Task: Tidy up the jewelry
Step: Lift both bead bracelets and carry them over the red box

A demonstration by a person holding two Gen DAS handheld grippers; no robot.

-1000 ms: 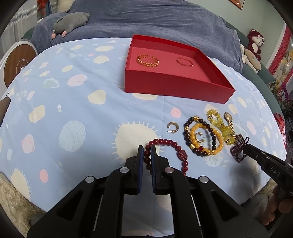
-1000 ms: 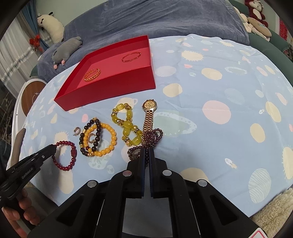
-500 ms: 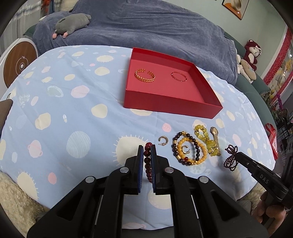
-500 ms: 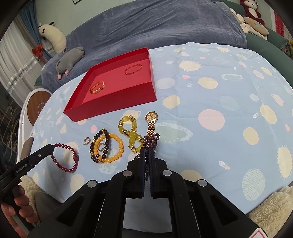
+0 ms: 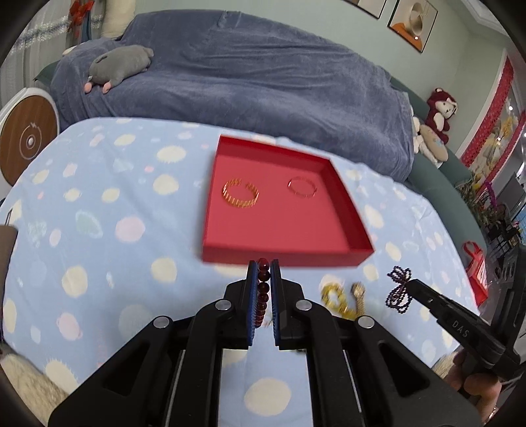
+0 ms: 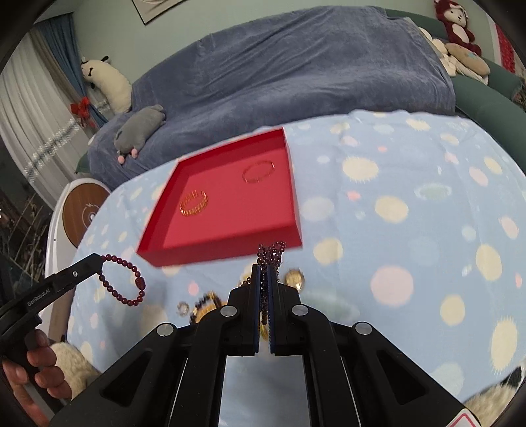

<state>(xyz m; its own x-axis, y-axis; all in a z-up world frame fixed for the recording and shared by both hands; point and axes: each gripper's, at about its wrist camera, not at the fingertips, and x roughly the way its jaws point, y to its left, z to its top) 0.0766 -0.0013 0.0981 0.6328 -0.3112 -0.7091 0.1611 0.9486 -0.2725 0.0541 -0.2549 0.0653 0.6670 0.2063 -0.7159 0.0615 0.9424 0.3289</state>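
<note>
A home living room: behind the counter under its planet-print cloth (image 5: 108, 210) stands a sofa draped in a blue-grey blanket (image 5: 263, 85), with a grey plush toy (image 5: 118, 65) on it, a red plush monkey (image 5: 440, 108) at its right end and framed pictures (image 5: 414, 23) above.

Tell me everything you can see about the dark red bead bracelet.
The dark red bead bracelet is a loop of small round glossy beads, glass or stone by the look, with one larger oval carved-looking bead low on the loop. It hangs in the air above the spotted blue cloth, in front of the red tray's near wall, touching neither. The left tool is shut on its upper end, with beads lined up between the pads.
</note>
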